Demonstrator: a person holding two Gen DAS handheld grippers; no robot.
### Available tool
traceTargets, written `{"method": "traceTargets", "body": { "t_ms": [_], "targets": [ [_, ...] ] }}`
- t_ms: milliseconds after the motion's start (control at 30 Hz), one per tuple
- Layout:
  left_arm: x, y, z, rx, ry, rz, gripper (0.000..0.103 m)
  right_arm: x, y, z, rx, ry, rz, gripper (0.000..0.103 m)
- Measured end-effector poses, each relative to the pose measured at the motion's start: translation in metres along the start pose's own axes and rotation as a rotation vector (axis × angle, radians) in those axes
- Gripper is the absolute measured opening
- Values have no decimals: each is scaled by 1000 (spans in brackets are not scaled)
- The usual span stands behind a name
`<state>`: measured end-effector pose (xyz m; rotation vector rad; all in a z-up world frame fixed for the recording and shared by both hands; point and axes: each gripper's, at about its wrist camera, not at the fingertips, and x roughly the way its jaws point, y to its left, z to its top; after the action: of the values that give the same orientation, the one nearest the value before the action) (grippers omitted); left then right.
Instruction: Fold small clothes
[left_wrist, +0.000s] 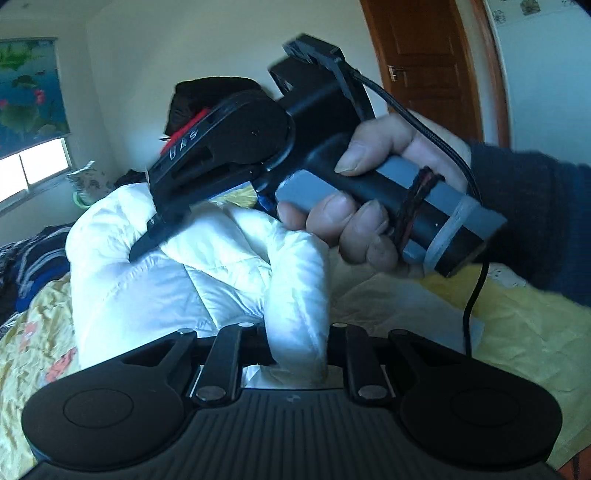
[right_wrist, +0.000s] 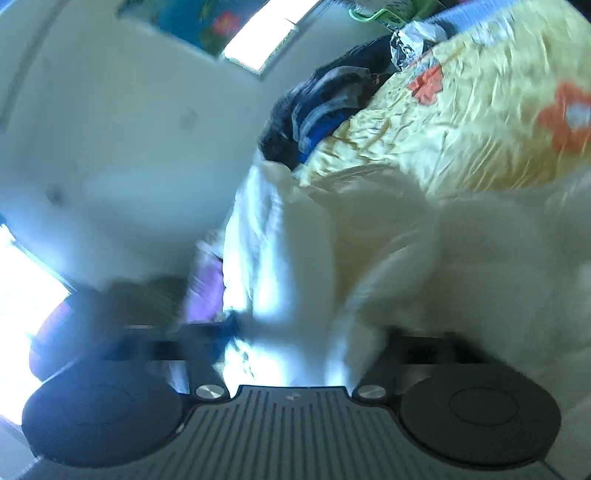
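A white quilted puffy garment (left_wrist: 177, 266) is lifted above the bed. My left gripper (left_wrist: 295, 354) is shut on a fold of it that rises between the fingers. My right gripper (left_wrist: 159, 229), held by a hand, pinches the garment's upper part further away in the left wrist view. In the blurred right wrist view the white garment (right_wrist: 295, 266) fills the space between the fingers of the right gripper (right_wrist: 288, 354), which is shut on it.
A yellow flowered bedspread (left_wrist: 517, 332) covers the bed below. A pile of dark blue and black clothes (left_wrist: 33, 258) lies at the left by the window. A wooden door (left_wrist: 424, 55) is at the back right. A cable (left_wrist: 472, 295) hangs from the right gripper.
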<state>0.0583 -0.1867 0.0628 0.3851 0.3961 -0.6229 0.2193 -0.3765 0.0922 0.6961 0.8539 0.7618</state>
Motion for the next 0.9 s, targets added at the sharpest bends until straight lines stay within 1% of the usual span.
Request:
{"method": "traceTargets", "body": {
  "t_ms": [67, 100, 167, 233, 300, 367, 400, 433, 467, 500, 533, 567, 667, 700, 767, 867, 900],
  "targets": [
    [-1, 1, 8, -11, -13, -52, 17, -15, 6, -3, -69, 4, -27, 33],
    [-1, -1, 14, -17, -21, -88, 17, -25, 11, -3, -114, 3, -51, 31],
    [-2, -5, 22, -20, -39, -163, 17, -50, 18, -5, -175, -9, -102, 30],
    [4, -10, 26, -30, -37, -243, 17, -73, 17, -7, -212, -22, -165, 29],
    [18, -16, 23, -36, -2, -309, 17, -93, 2, -14, -196, -29, -231, 29],
    [42, -20, 13, -73, 73, -366, 17, -103, -19, -24, -161, -23, -305, 29],
    [55, -23, 6, -90, 112, -386, 17, -104, -33, -31, -146, -13, -353, 28],
    [65, -26, -1, -87, 128, -392, 17, -103, -45, -37, -129, -9, -381, 28],
    [70, -31, -8, -55, 112, -383, 17, -103, -59, -42, -98, -18, -382, 28],
    [71, -35, -12, -18, 96, -368, 17, -106, -73, -48, -39, -40, -355, 28],
    [72, -38, -15, 3, 90, -354, 17, -106, -81, -52, -6, -55, -338, 28],
    [71, -42, -15, 13, 90, -344, 17, -106, -86, -56, 0, -64, -333, 35],
    [63, -40, -9, 31, 90, -331, 17, -102, -91, -61, 11, -77, -332, 36],
    [52, -48, -6, 32, 91, -335, 17, -101, -92, -62, 15, -79, -329, 38],
    [34, -43, 1, 31, 83, -367, 18, -100, -91, -62, 15, -79, -327, 39],
    [4, -13, 16, -31, 64, -486, 18, -99, -93, -62, 16, -86, -327, 39],
    [-5, -1, 21, -53, 44, -515, 18, -98, -95, -61, 22, -89, -320, 39]
  ]
}}
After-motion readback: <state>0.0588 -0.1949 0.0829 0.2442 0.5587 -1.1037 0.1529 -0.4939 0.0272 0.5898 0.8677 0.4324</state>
